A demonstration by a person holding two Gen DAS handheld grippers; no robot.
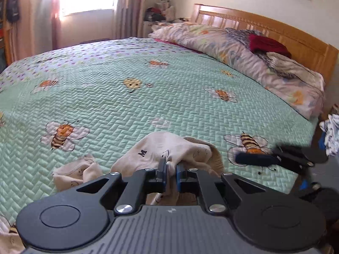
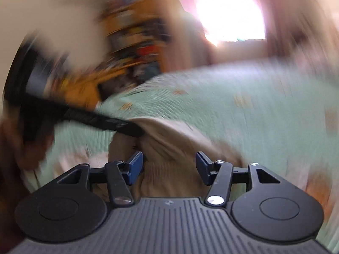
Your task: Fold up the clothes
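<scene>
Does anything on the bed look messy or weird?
Yes. The cream garment is a crumpled heap on the green bee quilt, not laid flat, with the left gripper pinching a bunch of it. By the headboard, loose clothes, one dark red, sit piled on the rumpled floral duvet.

A cream garment with small black printed marks lies crumpled on the bed's green bee-patterned quilt, one fold raised

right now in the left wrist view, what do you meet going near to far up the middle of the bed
left gripper shut on the cream printed garment → green quilted bee-pattern bedspread → long floral pink duvet roll → orange wooden headboard
</scene>
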